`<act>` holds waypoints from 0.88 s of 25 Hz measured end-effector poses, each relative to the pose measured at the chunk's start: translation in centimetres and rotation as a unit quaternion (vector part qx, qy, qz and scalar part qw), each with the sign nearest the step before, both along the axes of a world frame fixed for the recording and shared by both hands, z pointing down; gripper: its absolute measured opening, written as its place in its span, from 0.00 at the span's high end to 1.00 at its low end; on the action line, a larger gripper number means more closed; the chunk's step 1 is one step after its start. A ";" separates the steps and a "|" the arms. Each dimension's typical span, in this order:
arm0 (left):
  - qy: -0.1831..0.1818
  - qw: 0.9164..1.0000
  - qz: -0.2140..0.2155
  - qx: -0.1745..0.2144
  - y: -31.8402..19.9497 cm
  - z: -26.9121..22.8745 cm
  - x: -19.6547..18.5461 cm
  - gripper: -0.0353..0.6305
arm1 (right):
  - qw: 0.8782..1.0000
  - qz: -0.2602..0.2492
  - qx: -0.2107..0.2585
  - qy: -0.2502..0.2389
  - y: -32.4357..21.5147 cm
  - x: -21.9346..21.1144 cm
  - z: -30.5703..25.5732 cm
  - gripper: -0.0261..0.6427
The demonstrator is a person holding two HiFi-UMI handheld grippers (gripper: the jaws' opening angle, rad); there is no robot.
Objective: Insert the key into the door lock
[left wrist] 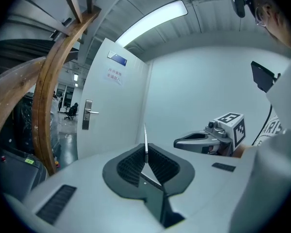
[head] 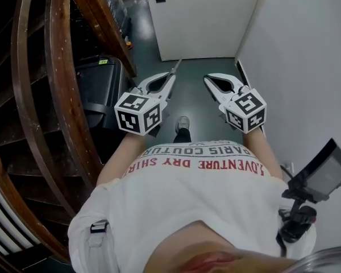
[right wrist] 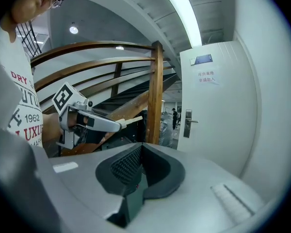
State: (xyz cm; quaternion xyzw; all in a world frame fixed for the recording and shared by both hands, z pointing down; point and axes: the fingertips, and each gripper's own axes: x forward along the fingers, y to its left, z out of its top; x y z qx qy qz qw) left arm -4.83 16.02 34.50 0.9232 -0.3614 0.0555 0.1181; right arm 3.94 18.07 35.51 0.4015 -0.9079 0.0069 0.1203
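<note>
Key (left wrist: 145, 136) clamped in left gripper (left wrist: 146, 154); right gripper (right wrist: 141, 149) closed, empty; door (left wrist: 116, 125) ahead.

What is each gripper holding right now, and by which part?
The left gripper pinches the key by its rear end, with the blade sticking out ahead. The right gripper is shut on nothing.

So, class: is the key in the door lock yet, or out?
Out. The key sticks up from the left gripper's shut jaws, well short of the door lock.
</note>
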 end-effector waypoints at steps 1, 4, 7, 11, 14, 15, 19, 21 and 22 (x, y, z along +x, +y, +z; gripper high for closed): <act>0.000 1.000 0.002 -0.004 -2.1 0.4 0.3 0.91 | 1.000 0.004 -0.004 -0.001 -2.0 0.3 0.3 0.96; 0.001 1.000 0.012 -0.019 -8.7 1.6 1.3 0.91 | 1.000 0.020 -0.021 -0.002 -8.5 1.4 1.6 0.96; 0.001 0.999 0.021 -0.029 -16.0 2.4 2.3 0.91 | 0.999 0.032 -0.035 -0.007 -15.8 2.5 2.5 0.96; 0.009 0.999 0.017 -0.039 -25.8 2.7 2.1 0.91 | 0.999 0.019 -0.037 0.003 -25.6 2.0 2.8 0.96; 0.000 0.999 0.006 -0.042 -32.9 2.8 1.2 0.91 | 0.999 0.012 -0.035 0.004 -32.5 1.4 2.3 0.96; 0.000 0.999 0.004 -0.041 -35.1 2.6 1.0 0.91 | 0.999 0.011 -0.032 0.004 -34.6 1.2 2.1 0.96; -0.001 0.999 -0.007 -0.036 -41.3 2.6 -0.1 0.91 | 1.000 0.003 -0.021 0.011 -40.2 0.7 1.6 0.96; 0.006 0.999 -0.013 -0.043 -43.1 2.9 -0.7 0.91 | 1.000 -0.001 -0.018 0.011 -41.7 0.4 1.5 0.96; 0.009 0.999 -0.016 -0.048 -43.6 3.0 -1.0 0.91 | 1.000 -0.001 -0.018 0.010 -42.2 0.2 1.5 0.96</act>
